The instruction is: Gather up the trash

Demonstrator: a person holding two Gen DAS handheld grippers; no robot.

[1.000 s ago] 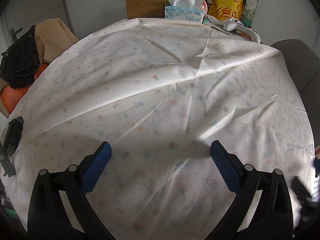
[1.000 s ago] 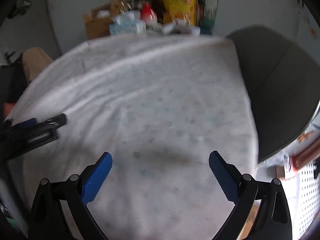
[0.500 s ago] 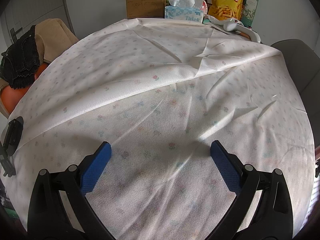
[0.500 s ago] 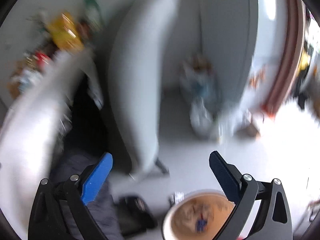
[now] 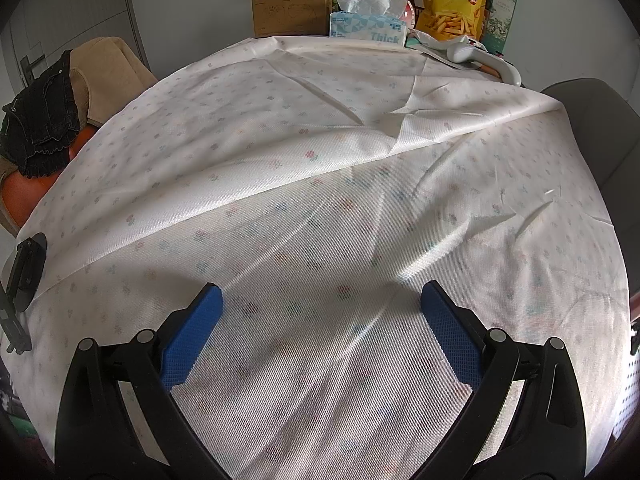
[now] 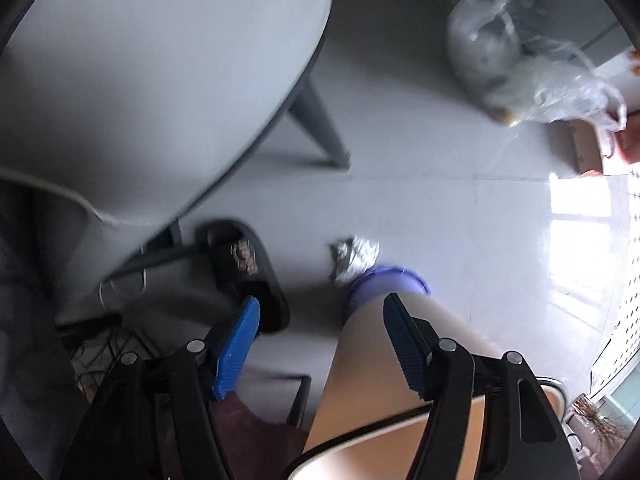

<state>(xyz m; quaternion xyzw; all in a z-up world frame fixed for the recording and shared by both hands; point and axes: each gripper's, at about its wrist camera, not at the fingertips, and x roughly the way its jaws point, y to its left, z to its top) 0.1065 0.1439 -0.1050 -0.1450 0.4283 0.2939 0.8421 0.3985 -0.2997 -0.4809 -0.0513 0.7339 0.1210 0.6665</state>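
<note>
In the right wrist view my right gripper point(image 6: 320, 332) is open and empty, pointing down at the grey floor. A crumpled grey-white wad of trash point(image 6: 354, 255) lies on the floor just beyond the fingertips, next to a purple bin rim point(image 6: 384, 280). In the left wrist view my left gripper point(image 5: 320, 320) is open and empty, low over a round table covered with a white flowered cloth point(image 5: 300, 184). No trash shows on the cloth.
A grey chair point(image 6: 140, 80) and a black slipper point(image 6: 244, 264) stand left of the wad; filled plastic bags point(image 6: 512, 68) lie far right. A tan seat point(image 6: 400, 420) is under the right gripper. A cardboard box point(image 5: 288, 8), tissue box point(image 5: 368, 24) and snack bag point(image 5: 456, 0) crowd the table's far edge.
My right gripper has swung off the table to the right and tipped down to the floor, and its jaws have narrowed. The left gripper has stayed still.
</note>
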